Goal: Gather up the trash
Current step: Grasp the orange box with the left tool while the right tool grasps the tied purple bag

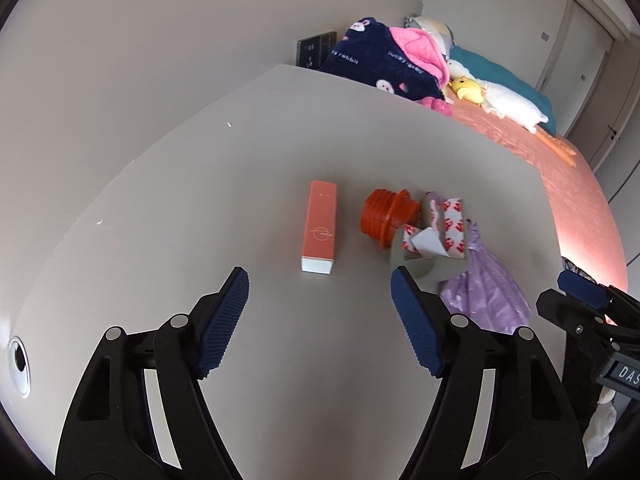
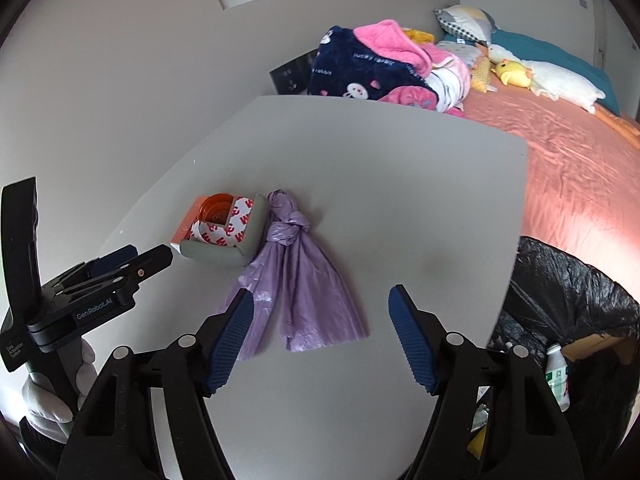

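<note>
Your left gripper (image 1: 320, 312) hangs over the pale grey tabletop (image 1: 240, 184) with its blue-padded jaws spread wide and nothing between them. Just ahead of it lies a slim orange rectangular carton with a white end (image 1: 319, 226), flat on the table. To its right sits a round orange ribbed plastic cap (image 1: 380, 216), touching a grey foam corner guard with red-printed white adhesive strips (image 1: 434, 240). Right of that, a knotted lilac plastic bag (image 2: 298, 276) lies flat, its knot just beside the corner guard. Your right gripper (image 2: 322, 328) hovers over the bag's lower end, jaws wide apart, pads not pressing on it. Off the table's right edge stands a bin lined with a black plastic bag (image 2: 568, 292), holding a small white bottle (image 2: 558, 376). Beyond lies a bed with a salmon-pink cover (image 2: 568, 152).
</note>
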A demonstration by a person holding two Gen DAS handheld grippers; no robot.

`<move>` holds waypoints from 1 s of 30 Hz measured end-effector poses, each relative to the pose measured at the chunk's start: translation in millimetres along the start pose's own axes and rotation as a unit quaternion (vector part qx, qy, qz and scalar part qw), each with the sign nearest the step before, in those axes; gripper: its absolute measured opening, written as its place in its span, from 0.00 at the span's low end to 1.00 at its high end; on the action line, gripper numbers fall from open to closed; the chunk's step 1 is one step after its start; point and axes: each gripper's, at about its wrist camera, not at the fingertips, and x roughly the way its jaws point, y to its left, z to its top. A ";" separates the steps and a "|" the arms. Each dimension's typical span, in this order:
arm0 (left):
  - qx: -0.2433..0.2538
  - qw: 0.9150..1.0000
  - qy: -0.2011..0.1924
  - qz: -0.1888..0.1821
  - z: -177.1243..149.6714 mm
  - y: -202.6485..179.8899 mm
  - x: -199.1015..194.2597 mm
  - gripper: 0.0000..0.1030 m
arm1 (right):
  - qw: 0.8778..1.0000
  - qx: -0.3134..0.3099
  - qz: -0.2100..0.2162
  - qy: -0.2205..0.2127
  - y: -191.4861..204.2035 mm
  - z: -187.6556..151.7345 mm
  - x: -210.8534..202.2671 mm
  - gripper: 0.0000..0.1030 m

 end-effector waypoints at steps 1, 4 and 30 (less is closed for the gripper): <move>0.001 1.000 0.001 0.002 0.9 0.9 1.7 0.69 | 1.000 -0.003 -0.002 0.004 3.2 0.6 4.5 0.69; 0.003 1.000 0.005 0.008 4.4 2.5 8.7 0.69 | 1.000 -0.011 -0.006 0.015 10.3 2.7 16.1 0.69; 0.015 0.999 0.032 0.020 24.6 2.9 50.0 0.46 | 0.999 -0.027 -0.034 0.024 19.1 0.7 34.3 0.05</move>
